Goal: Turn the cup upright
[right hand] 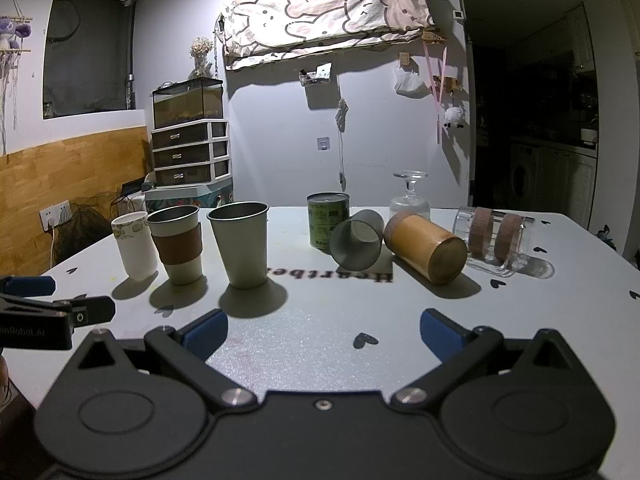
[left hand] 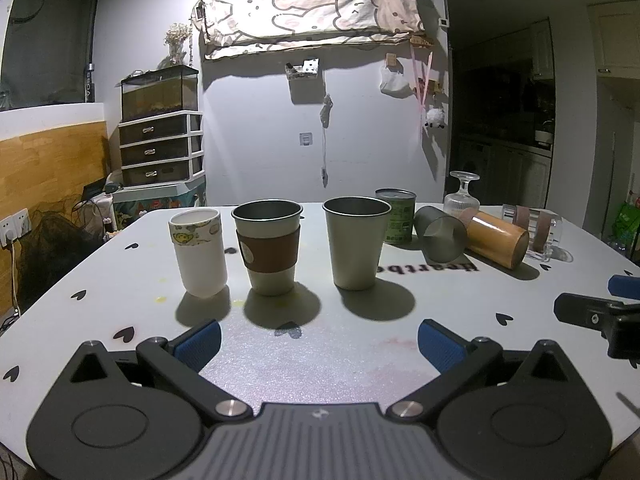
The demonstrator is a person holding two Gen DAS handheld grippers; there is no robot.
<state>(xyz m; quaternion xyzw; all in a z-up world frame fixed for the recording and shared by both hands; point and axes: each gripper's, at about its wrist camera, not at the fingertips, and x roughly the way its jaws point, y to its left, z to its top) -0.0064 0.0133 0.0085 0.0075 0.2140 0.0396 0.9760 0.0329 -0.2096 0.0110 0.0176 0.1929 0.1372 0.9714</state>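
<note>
- Three cups already stand upright in a row on the table [right hand: 320,360]: a white cup [left hand: 199,252], a sleeved steel cup [left hand: 268,246] and a plain steel cup [left hand: 356,242]; the cups yet to be flipped lie on their sides to the right
- The small grey tumbler [right hand: 356,244] lies mouth toward the camera, leaning by the green tin [right hand: 326,220]; just beside it lie a bamboo cup [right hand: 426,250] and a clear glass cup [right hand: 494,240] with two ribbed bands; a stemmed glass [right hand: 410,196] stands inverted behind
- The tumbler looks light, stiff and smooth, so probably slippery; I would grip across its wall near the rim; the glass pieces look fragile
- Left gripper [left hand: 318,344] is spread wide and empty, low over the table; right gripper [right hand: 324,334] likewise wide and empty
- Table print reads upside down as "Heartbe…", the rest hidden; the left gripper's body, seen from the right wrist, shows "…nRobot.AI"; the tin's label is too small to read
</note>
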